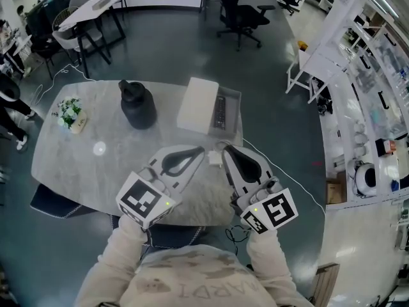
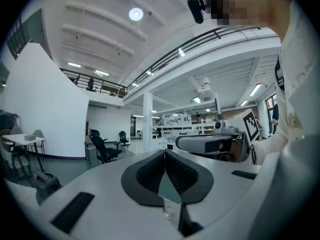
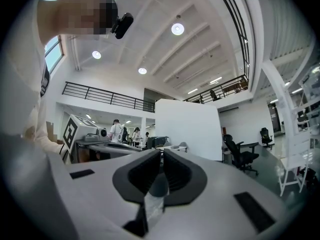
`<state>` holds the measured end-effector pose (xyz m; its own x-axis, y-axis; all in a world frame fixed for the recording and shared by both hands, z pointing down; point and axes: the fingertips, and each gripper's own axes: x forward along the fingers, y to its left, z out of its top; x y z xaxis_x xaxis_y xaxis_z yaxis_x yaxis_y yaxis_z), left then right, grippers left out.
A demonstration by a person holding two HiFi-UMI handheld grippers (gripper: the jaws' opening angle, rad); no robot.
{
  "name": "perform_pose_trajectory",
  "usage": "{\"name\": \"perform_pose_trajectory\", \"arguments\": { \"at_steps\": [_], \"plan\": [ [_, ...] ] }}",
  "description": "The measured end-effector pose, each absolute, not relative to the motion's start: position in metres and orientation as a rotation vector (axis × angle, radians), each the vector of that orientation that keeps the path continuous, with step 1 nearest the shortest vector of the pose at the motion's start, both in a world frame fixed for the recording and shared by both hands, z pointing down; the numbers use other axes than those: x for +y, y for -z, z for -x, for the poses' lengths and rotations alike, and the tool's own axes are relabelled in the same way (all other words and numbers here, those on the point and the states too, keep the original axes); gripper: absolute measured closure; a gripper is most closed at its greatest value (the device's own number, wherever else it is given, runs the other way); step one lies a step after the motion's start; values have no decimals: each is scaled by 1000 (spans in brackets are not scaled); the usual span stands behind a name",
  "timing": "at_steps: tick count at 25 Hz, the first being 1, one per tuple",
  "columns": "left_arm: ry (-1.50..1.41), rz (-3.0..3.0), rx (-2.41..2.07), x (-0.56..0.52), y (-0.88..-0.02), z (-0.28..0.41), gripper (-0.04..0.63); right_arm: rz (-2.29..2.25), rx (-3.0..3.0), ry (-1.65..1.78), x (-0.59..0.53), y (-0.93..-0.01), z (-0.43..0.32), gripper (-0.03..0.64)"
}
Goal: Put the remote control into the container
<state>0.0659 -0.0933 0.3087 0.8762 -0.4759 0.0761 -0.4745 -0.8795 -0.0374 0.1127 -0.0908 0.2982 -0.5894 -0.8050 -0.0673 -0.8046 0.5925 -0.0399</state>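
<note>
Pads [image 2: 150,171] of the left gripper [image 2: 164,151] met along their front edge with nothing caught between them, and the jaws of the right gripper [image 3: 161,151] were likewise drawn together and held nothing. In the head view both grippers hung over the near edge of a pale marbled table [image 1: 64,165], tips angled inward toward each other and close together, each gripped by a hand in a cream sleeve [image 1: 118,254]. Just beyond the tips, apart from both, stood a clear container [image 1: 238,101], and the grey remote control [image 1: 220,112] lay inside it, lengthwise along its left side. A white box [image 1: 198,105] sat against the container's left wall; whether it rested partly in the container could not be told. Further left on the table stood a black jug [image 1: 137,104], and near the far left edge a small potted plant [image 1: 69,114] with white flowers, both well clear of the grippers. A thin white cable [image 1: 287,178] trailed off the table's right side. Past the table, on the dark floor, a black office chair [image 1: 239,11] stood alone.
</note>
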Motion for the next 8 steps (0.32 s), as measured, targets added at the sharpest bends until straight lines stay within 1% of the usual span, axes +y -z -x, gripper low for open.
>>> {"name": "perform_pose_trajectory", "arguments": {
  "at_steps": [8],
  "plan": [
    [133, 3022, 775, -94, -308, -62, 583, 1381, 2727, 2, -92, -296, -110, 588]
  ]
}}
